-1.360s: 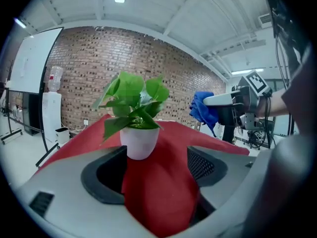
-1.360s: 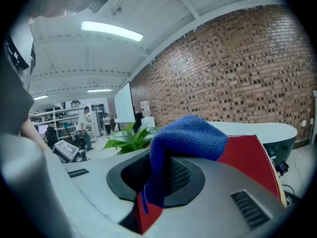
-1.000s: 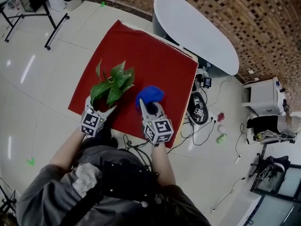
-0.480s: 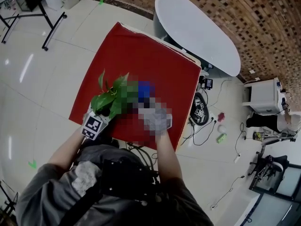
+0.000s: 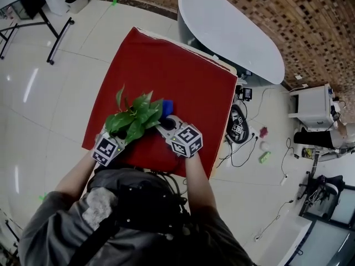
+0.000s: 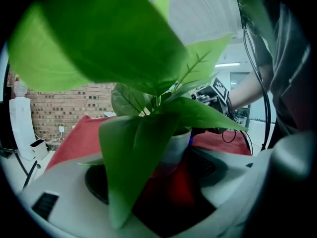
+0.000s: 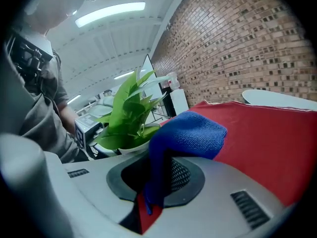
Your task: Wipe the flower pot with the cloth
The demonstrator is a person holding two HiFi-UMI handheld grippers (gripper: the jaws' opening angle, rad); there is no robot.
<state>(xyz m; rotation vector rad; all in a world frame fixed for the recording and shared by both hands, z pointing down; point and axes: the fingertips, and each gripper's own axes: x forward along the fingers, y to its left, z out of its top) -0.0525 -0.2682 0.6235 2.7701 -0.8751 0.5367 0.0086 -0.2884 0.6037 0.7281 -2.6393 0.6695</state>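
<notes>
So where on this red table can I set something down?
The far half of the red table, toward the white oval table, is bare. The near edge is crowded around the potted plant and blue cloth.

The pot (image 6: 176, 148) stands on the table (image 5: 183, 76), near its front edge and left of the middle. The left gripper (image 5: 119, 137) reaches in from the front; its jaws have just been closing and now stand on either side of the pot. Just right of the pot, the cloth (image 5: 167, 106) sits pinched in the right gripper (image 5: 166, 125). A second table (image 5: 233, 32) lies behind, to the right.
</notes>
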